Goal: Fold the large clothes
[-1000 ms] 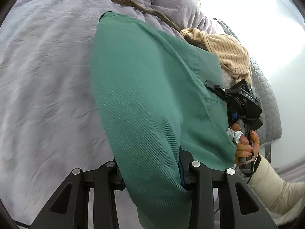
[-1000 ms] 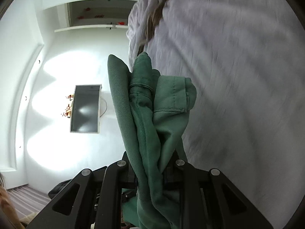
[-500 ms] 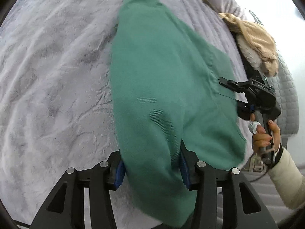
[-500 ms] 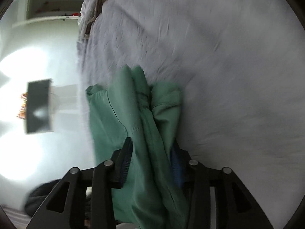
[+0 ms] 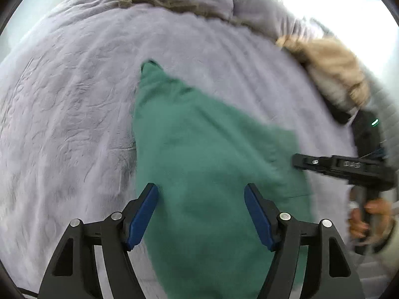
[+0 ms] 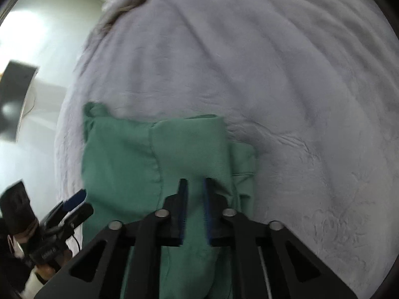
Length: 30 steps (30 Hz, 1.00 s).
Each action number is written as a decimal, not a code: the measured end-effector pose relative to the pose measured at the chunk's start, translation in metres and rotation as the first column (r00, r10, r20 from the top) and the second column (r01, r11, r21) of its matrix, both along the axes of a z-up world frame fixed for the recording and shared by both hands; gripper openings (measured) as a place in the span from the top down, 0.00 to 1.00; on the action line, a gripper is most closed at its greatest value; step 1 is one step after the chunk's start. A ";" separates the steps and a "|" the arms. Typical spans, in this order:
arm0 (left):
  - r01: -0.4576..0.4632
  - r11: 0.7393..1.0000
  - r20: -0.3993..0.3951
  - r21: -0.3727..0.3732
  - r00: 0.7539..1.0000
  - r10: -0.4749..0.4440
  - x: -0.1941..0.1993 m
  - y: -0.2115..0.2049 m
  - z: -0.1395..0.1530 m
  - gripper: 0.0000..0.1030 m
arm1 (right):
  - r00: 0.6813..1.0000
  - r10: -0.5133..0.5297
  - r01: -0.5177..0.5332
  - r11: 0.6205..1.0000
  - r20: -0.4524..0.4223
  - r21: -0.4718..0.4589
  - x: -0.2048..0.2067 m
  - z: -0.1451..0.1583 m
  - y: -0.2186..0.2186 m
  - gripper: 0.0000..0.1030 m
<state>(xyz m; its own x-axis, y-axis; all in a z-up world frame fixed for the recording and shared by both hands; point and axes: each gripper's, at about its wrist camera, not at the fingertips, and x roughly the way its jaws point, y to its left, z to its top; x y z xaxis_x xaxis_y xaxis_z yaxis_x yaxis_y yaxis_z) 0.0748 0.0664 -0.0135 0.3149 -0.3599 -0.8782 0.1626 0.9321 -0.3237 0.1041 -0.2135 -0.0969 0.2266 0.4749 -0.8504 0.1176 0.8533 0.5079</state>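
A green garment lies folded on the lilac bed cover, its far end narrowing to a point. My left gripper hovers over its near part with the jaws opening; the blue pads stand wide apart and do not press the cloth. In the right wrist view the same green garment lies under my right gripper, whose fingers are drawn together with nothing held. From the left wrist view the right gripper points at the garment's right edge, held by a hand. The left gripper shows at lower left.
A beige garment lies bunched at the bed's far right, beside a rumpled ridge of bedding. The bed's edge runs down the left of the right wrist view, with a white wall and a dark screen beyond.
The green garment hung from both grippers and now lies on the bed. The left jaws have spread wide and let go. The right jaws released the cloth and closed. Both grippers tipped downward.
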 end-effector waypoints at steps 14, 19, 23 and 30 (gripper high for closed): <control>-0.031 0.996 -0.039 0.088 0.999 0.035 -0.043 0.032 0.024 0.29 | 0.992 -0.124 0.117 0.947 0.005 0.299 -0.065 0.062 -0.025 0.44; -0.077 0.994 -0.086 0.077 0.993 0.084 -0.066 0.052 0.029 0.29 | 0.996 -0.086 0.092 0.888 -0.035 0.451 -0.119 0.076 0.013 0.44; -0.086 0.990 -0.121 0.116 0.988 0.100 -0.083 0.056 0.027 0.29 | 0.988 -0.040 0.108 0.865 -0.148 0.490 -0.161 0.052 0.056 0.44; -0.107 0.987 -0.169 0.124 0.977 0.127 -0.104 0.069 0.018 0.29 | 0.944 -0.033 0.209 0.829 -0.327 0.518 -0.190 -0.006 0.110 0.44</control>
<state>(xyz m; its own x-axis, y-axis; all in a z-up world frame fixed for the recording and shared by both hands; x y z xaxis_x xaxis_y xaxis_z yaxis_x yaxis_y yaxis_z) -0.0292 0.1358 0.0047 0.1860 -0.2245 -0.9565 0.0002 0.9735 -0.2285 -0.0863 -0.1031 -0.1030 0.0970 0.8608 -0.4997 0.4184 0.4203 0.8052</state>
